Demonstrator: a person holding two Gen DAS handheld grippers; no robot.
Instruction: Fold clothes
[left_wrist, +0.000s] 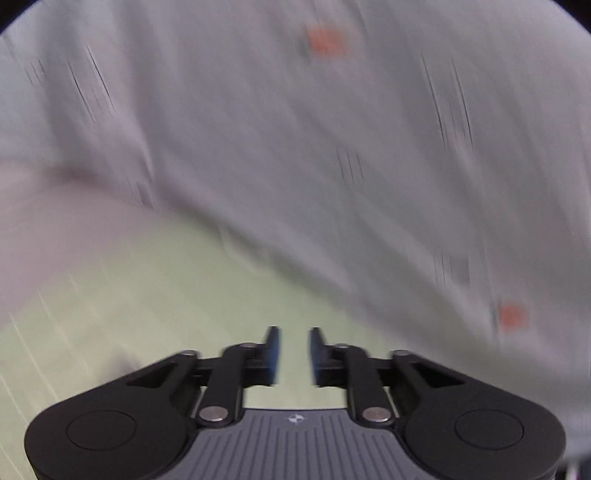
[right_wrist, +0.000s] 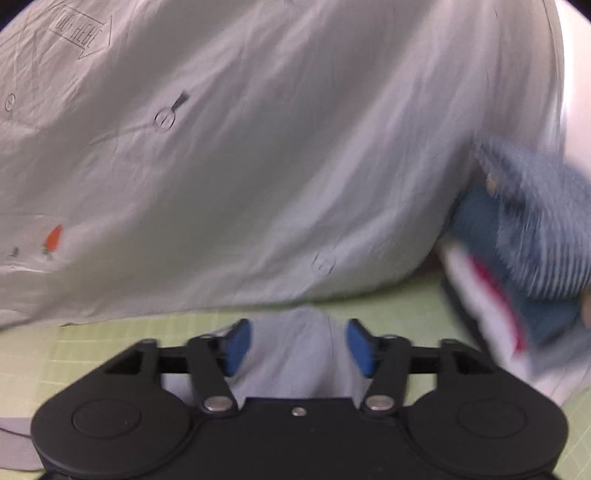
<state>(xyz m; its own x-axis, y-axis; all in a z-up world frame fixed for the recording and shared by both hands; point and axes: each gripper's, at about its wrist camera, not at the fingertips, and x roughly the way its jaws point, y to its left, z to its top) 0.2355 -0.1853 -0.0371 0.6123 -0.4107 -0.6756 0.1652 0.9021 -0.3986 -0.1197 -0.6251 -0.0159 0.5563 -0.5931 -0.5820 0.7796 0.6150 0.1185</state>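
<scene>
Both grippers stand released: our left gripper (left_wrist: 294, 356) has a narrow gap with only the green mat (left_wrist: 110, 314) showing through it, and our right gripper (right_wrist: 298, 347) gapes wide around a fold of the pale garment (right_wrist: 288, 354), pads not pressing. That garment (left_wrist: 332, 147) lies spread over the mat, still rumpled, so we judge most folding remains. A heap of other clothes (right_wrist: 524, 229) waits at right. One print reads, upside down, something like "OUT HERE" (right_wrist: 79, 35); we cannot be sure.
</scene>
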